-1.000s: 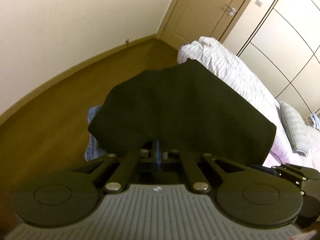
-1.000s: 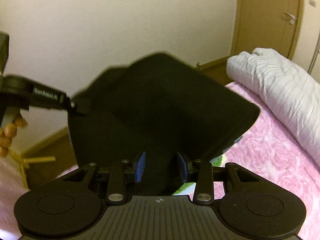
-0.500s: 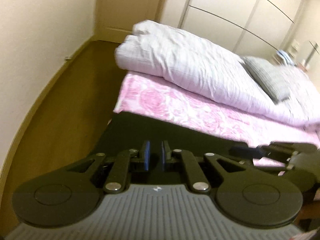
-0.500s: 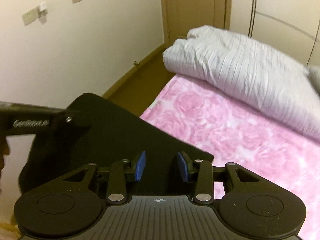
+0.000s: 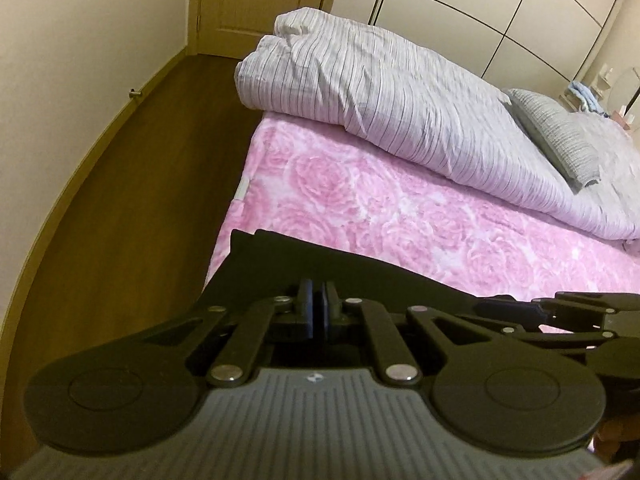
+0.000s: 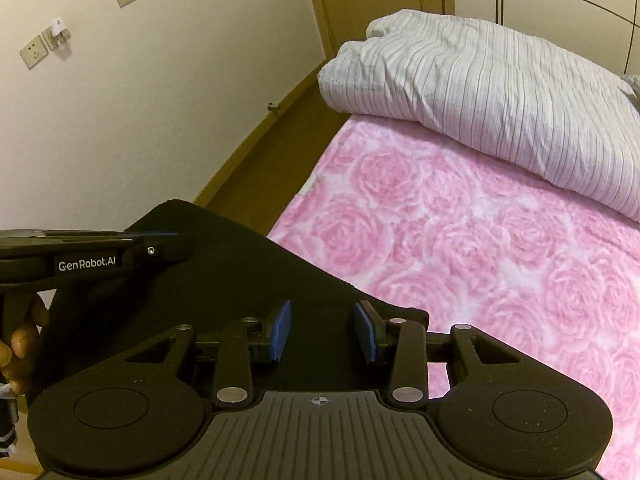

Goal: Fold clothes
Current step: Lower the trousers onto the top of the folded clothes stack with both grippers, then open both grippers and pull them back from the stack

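Observation:
A black garment [image 5: 360,276] lies spread on the near left corner of the pink rose bedspread [image 5: 400,216]. My left gripper [image 5: 319,304] points down at its near edge. Its jaws are closing to a thin slit with the dark fabric between the pads. In the right wrist view the left gripper [image 6: 172,240] reaches in from the left over the garment [image 6: 240,280], and a person's fingers [image 6: 24,340] hold its handle. My right gripper [image 6: 322,332] stands open above the cloth. Its blue pads [image 6: 280,332] are bare and well apart.
A rolled striped duvet [image 5: 400,100] lies across the far side of the bed, with a grey pillow [image 5: 556,140] to its right. A brown wooden floor [image 5: 140,200] runs along the bed's left edge to a door [image 6: 380,20]. Wardrobe doors [image 5: 500,8] stand behind the bed.
A second ago the black garment hung lifted in front of both grippers. Both swung towards the bed and rolled, and the cloth now lies flat on the bedspread.

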{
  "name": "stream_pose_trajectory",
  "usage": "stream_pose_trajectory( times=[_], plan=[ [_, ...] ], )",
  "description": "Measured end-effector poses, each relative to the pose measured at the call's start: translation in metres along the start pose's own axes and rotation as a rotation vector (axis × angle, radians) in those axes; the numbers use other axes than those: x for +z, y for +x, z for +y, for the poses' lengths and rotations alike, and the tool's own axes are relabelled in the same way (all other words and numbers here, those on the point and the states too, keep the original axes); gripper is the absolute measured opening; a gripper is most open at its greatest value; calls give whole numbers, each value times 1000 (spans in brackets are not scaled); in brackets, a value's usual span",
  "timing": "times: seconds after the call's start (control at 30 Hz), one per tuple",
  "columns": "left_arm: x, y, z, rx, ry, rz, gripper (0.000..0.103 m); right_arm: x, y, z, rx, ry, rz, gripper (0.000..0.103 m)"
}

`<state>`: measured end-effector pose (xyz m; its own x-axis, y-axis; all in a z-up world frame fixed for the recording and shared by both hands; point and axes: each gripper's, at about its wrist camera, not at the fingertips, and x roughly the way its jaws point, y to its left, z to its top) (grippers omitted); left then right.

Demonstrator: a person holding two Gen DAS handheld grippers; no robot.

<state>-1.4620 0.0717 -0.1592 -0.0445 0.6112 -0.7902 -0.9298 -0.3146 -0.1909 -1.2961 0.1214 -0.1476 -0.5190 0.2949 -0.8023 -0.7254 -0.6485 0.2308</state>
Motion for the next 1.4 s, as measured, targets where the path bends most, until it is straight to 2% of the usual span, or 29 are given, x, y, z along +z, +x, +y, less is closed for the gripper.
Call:
stream_pose_trajectory(
  times=[0.2, 0.57, 0.67, 0.87, 1.0, 1.1, 1.17, 1.23, 1.3, 1.4],
  plan=[
    [-3, 0, -5, 18, 13, -12, 6, 5, 8, -4, 5, 12, 17, 39],
    [-5, -1, 0, 5, -37, -31, 6, 4, 6, 4, -27, -39, 16, 39],
    [-9, -17, -2, 24, -40, -50, 6, 11, 0, 6, -16, -63, 41, 39],
    [-38, -74, -8, 132, -92, -99, 6, 9, -25, 14, -24, -104, 21, 40],
    [-71, -113, -14, 171, -195, -134, 7, -6, -60, 25, -6, -170, -61, 40],
    [-97, -123, -20, 205, -251, -110, 11, -33, -85, 30, 51, -232, -96, 40],
    [-112, -121, -23, 266, -290, -58, 9, -53, -83, 30, 121, -268, -29, 40],
    [-123, -134, -33, 310, -320, -66, 10, -70, -85, 25, 157, -285, 12, 39],
    [-131, -153, -51, 329, -342, -79, 14, -80, -109, 14, 214, -270, -46, 40],
    [-144, -178, -87, 344, -367, -87, 19, -87, -141, -4, 268, -235, -61, 40]
  ],
)
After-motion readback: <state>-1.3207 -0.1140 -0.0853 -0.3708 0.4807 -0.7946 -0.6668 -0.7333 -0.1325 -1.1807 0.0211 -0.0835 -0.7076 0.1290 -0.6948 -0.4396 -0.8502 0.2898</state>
